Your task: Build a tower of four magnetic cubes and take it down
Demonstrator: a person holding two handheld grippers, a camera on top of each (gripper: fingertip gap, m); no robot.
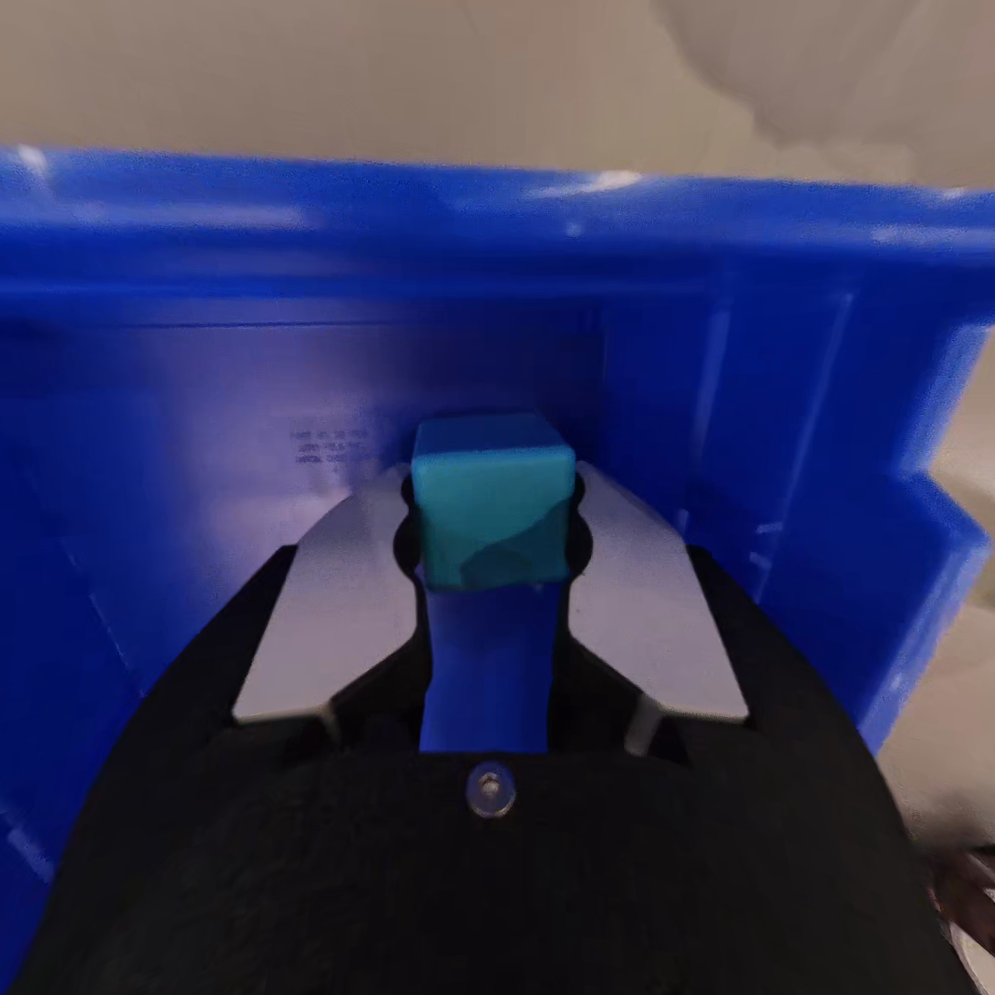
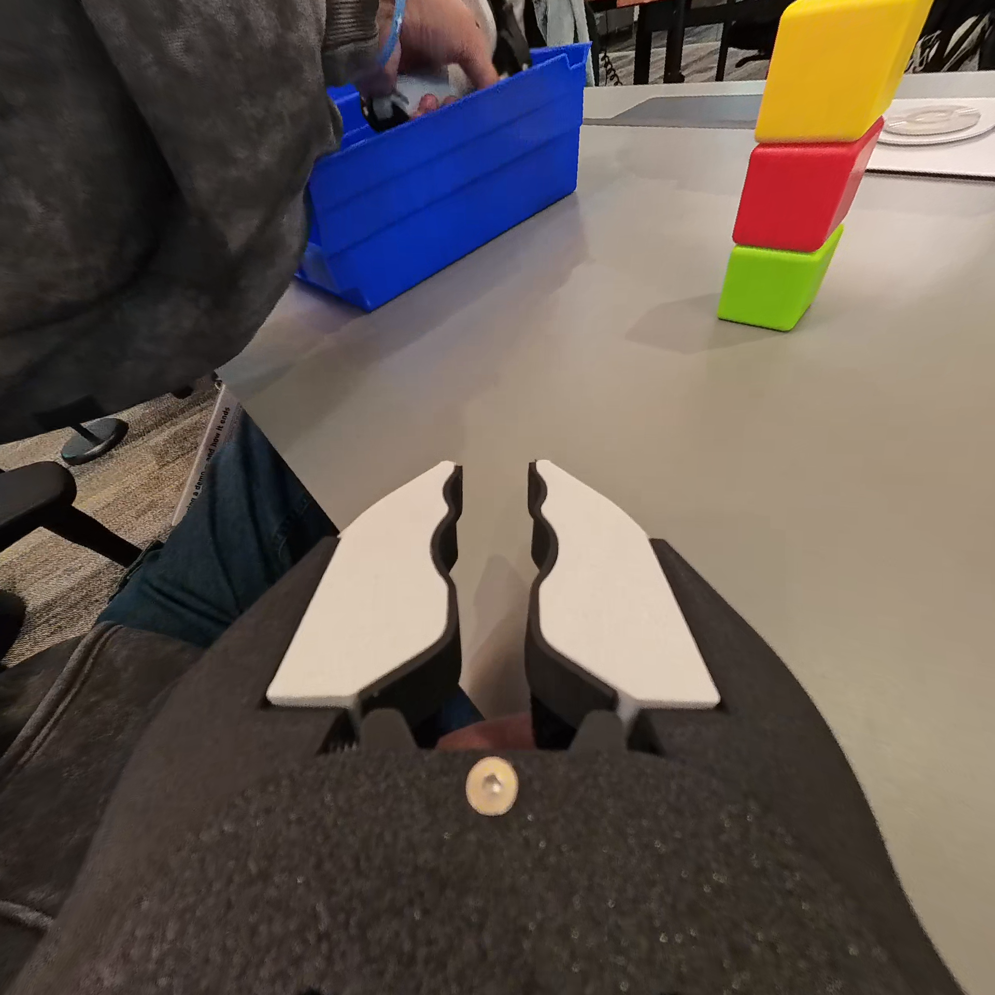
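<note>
Gripping teal cube (image 1: 492,517) between both fingers, left gripper (image 1: 492,530) sits inside blue bin (image 1: 754,377), cube near bin's far wall. Right gripper (image 2: 495,484) hovers over grey table (image 2: 700,484), jaws parted, nothing between them. Tower stands well ahead to right: green cube (image 2: 764,288) at bottom, red cube (image 2: 797,196) in middle, yellow cube (image 2: 829,75) on top. Blue bin at table's left edge, partly behind person's grey sleeve (image 2: 134,188).

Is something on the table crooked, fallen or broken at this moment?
Nothing is fallen or broken. The green cube, red cube and yellow cube stack seems to lean right, probably from the wide-angle lens. The left gripper holds a teal cube inside the blue bin.
</note>
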